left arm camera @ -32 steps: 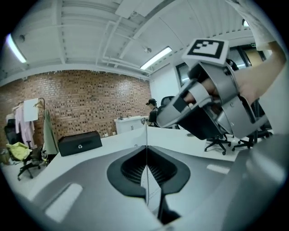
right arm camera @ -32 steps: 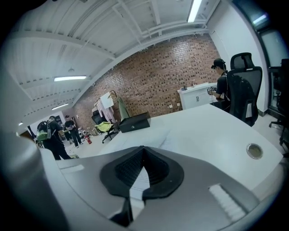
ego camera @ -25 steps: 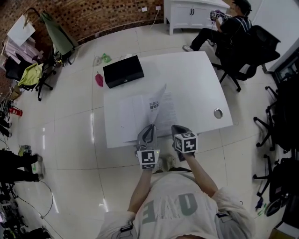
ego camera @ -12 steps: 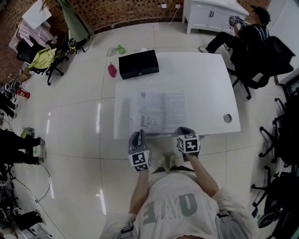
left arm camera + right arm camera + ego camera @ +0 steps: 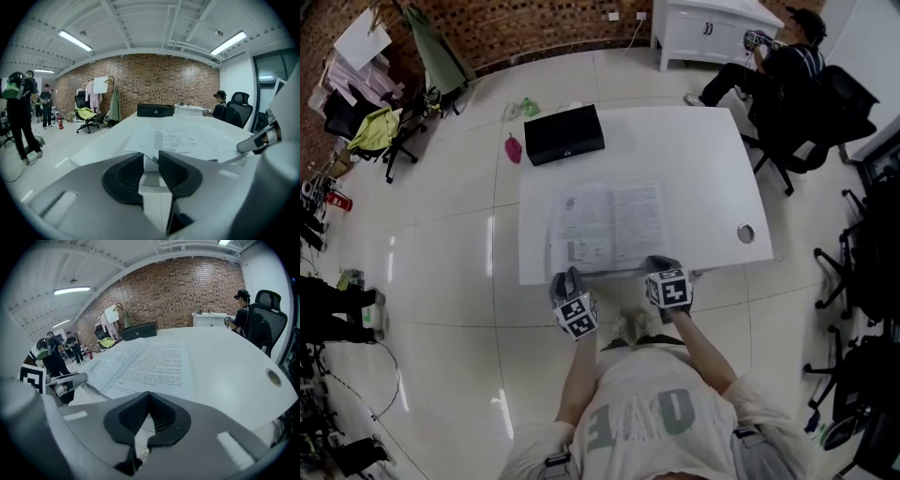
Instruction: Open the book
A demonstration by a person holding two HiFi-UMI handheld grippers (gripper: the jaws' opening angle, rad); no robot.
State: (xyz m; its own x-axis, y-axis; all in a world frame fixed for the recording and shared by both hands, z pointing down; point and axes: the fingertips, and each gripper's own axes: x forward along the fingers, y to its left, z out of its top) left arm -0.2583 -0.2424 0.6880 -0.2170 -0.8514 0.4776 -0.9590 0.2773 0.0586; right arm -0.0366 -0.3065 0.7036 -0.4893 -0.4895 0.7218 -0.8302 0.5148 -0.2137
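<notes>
The black box (image 5: 564, 134) sits closed beyond the book's far left corner, so its contents cannot be seen; the white cabinet (image 5: 712, 28) stands well beyond the book's far right, against the brick wall, its doors shut; a round grommet hole (image 5: 745, 232) is set in the white table (image 5: 694, 159) to the right of the book.

The book (image 5: 607, 223) lies open and flat on the table, printed pages up, its near edge just inside the table's near edge.

The left gripper (image 5: 569, 277) hovers just short of the book's near left corner, off the table edge; its jaws have just been opening and stand slightly parted with nothing between them, released; the right gripper (image 5: 658, 265) sits by the book's near right corner, clenched on nothing.

Only the table's near edge lies between the grippers and the book; a seated person (image 5: 773, 66) on a black office chair (image 5: 825, 103) is far to the book's upper right; a pink thing (image 5: 513, 148) lies on the floor off the book's far left.
</notes>
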